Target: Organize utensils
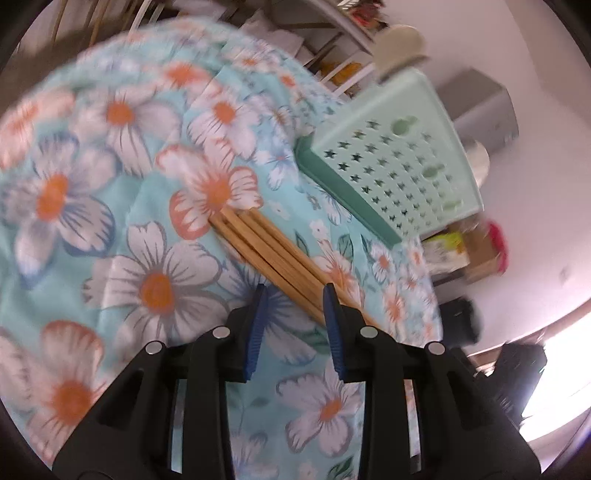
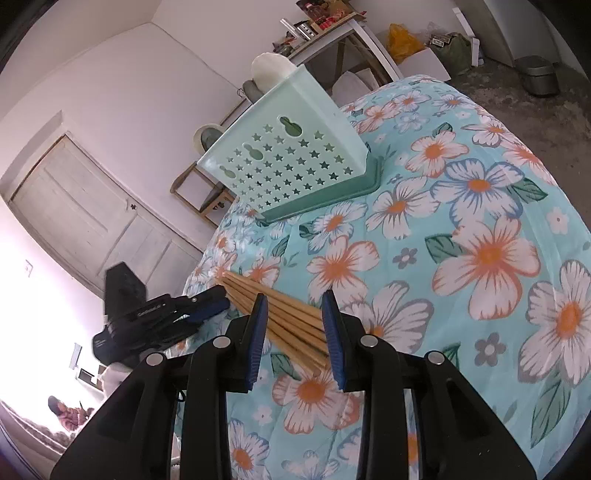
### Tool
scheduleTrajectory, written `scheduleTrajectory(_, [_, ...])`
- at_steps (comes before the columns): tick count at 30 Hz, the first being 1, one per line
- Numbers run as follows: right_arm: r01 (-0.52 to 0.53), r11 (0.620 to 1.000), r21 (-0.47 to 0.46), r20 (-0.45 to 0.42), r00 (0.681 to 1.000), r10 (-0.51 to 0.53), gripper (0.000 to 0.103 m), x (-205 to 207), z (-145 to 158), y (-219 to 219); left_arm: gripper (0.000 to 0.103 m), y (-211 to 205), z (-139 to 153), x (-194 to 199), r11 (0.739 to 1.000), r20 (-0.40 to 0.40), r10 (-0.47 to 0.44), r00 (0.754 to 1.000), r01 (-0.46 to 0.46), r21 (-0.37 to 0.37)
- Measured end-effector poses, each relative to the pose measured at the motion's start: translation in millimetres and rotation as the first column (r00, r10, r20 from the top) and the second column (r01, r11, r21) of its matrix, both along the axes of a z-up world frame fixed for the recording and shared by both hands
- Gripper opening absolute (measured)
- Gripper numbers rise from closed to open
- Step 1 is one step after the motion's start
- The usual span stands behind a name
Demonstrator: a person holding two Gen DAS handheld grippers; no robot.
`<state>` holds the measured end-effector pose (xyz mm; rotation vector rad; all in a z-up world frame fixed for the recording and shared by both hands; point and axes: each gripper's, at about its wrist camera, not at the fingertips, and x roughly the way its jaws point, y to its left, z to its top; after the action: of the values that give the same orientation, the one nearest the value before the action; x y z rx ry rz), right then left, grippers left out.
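Observation:
A bundle of wooden chopsticks (image 1: 266, 251) lies slanted over the floral tablecloth (image 1: 92, 229). In the blurred left wrist view, my left gripper (image 1: 295, 295) has its blue pads on either side of the bundle's near end, and the sticks fill the gap. In the right wrist view, my right gripper (image 2: 293, 299) is shut on the fanned end of the same chopsticks (image 2: 291, 321). The left gripper (image 2: 212, 301) reaches their far tips from the left. A mint-green perforated utensil basket (image 2: 291, 155) stands on its darker tray further back on the table. It also shows in the left wrist view as the basket (image 1: 391, 162).
The tablecloth (image 2: 480, 258) drops off at the table edge just left of the chopsticks. Beyond the table are a white door (image 2: 85, 214), a wooden chair frame (image 2: 195, 195), a cluttered shelf (image 2: 325, 26) and a metal pot (image 2: 535, 74) on the floor.

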<state>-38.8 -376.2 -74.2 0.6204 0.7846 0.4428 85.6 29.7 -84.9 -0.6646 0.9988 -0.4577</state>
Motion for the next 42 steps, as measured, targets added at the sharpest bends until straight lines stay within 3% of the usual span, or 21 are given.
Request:
scheduleTrajectory(5, [0.006, 1.0, 0.017, -0.019, 1.0, -0.006, 0.03, 5, -6, -2, 0.017, 6, -11, 14, 0.994, -0.057, 0.043, 0.997, -0.048, -0.096])
scheduleTrajectory(18, [0.005, 0.999, 0.053, -0.035, 0.999, -0.004, 0.03, 4, -13, -8, 0.015, 14, 11, -22, 0.997, -0.035, 0.009, 0.999, -0.011, -0.074])
scheduleTrajectory(23, [-0.017, 0.999, 0.045, -0.037, 0.999, 0.018, 0.03, 5, -12, 0, 0.015, 21, 6, -31, 0.998, -0.038, 0.01, 0.999, -0.012, -0.062])
scheduleTrajectory(29, [-0.027, 0.999, 0.025, -0.047, 0.999, 0.028, 0.03, 4, -9, 5, 0.018, 24, -1, -29, 0.997, -0.049, 0.019, 0.999, -0.023, -0.076])
scheduleTrajectory(35, [-0.027, 0.999, 0.018, -0.058, 0.998, 0.028, 0.03, 3, -10, 8, 0.023, 29, 2, -34, 0.991, -0.031, 0.022, 0.999, -0.026, -0.134])
scheduleTrajectory(38, [-0.027, 1.0, 0.016, -0.065, 0.998, 0.028, 0.03, 4, -12, 10, 0.02, 29, 7, -35, 0.994, -0.003, 0.024, 1.0, -0.025, -0.106])
scheduleTrajectory(42, [-0.034, 0.999, 0.013, -0.067, 0.997, 0.035, 0.03, 5, -12, 12, 0.014, 31, -2, -30, 0.994, -0.038, 0.042, 0.998, -0.046, -0.101])
